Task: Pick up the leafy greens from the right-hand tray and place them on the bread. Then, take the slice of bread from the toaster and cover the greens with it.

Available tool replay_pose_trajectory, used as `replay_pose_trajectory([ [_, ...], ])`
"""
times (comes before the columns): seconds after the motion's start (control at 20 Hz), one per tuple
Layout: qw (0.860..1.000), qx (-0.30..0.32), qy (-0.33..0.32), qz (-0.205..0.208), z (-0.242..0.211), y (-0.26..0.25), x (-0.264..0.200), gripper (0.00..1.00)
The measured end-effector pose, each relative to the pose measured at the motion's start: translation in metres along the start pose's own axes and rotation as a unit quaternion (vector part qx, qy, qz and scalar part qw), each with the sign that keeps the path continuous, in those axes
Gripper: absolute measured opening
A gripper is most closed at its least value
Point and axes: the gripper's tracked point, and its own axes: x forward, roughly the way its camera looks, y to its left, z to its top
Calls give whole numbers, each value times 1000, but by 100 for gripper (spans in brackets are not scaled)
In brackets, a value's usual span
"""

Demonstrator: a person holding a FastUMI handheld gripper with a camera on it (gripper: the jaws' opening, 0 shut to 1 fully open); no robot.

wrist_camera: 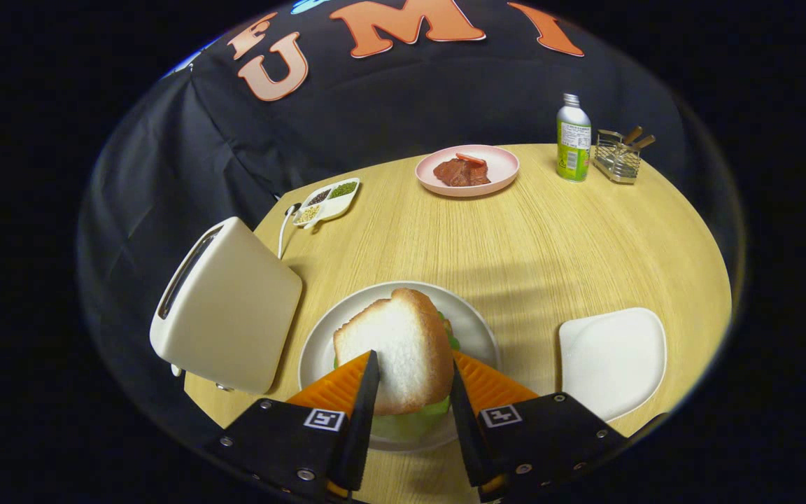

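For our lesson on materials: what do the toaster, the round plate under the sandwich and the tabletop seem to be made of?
Toaster: probably matte cream plastic or painted metal; smooth, dull sheen.
Round plate: likely glazed ceramic, pale with a soft gloss.
Tabletop: wood or wood-look laminate; fine straight grain lines.
The gripper fingers flank the bread slice.
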Motion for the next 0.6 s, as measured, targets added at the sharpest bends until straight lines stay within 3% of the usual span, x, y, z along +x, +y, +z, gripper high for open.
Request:
replay_pose_trajectory([
  [0.3, 999, -1, -24, -36, 11, -19, -18, 95],
  [0.6, 992, -18, -93, -85, 60, -49, -75, 98],
])
